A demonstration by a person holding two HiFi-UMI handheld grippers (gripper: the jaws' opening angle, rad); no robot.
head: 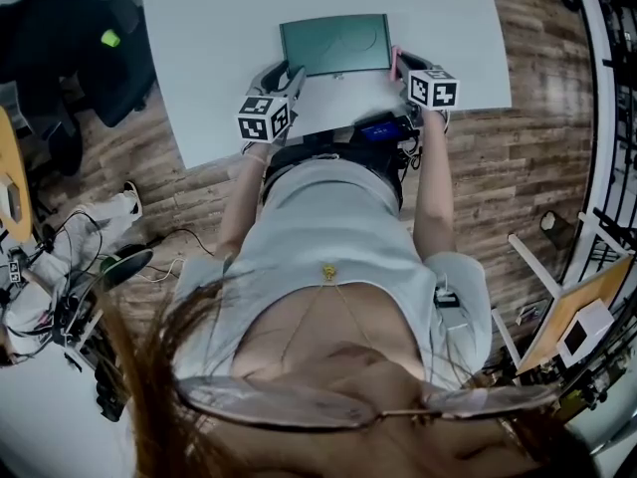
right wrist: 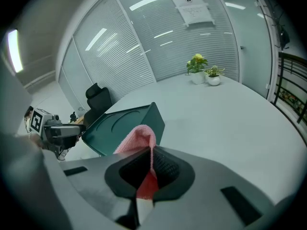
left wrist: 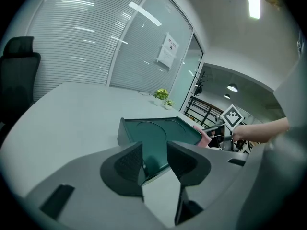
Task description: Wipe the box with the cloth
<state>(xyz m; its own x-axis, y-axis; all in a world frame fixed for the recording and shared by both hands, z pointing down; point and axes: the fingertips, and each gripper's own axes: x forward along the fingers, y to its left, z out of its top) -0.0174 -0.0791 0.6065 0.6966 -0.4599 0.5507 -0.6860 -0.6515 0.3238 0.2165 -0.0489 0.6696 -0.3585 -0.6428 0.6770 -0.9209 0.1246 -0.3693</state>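
Box, dark green: lying on the white surface. Left hand-held gripper is gripping its near corner. Right hand-held gripper is clamping the pink cloth, which is touching the box's right edge. Wiping is seemingly just beginning, with the top face remaining.

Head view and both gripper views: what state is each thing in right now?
box: lying flat on the table, top face up.
cloth: folded, pinched, its free end against the box's side.
left gripper: jaws closed on the box's near corner, it seems.
right gripper: shut on the cloth.
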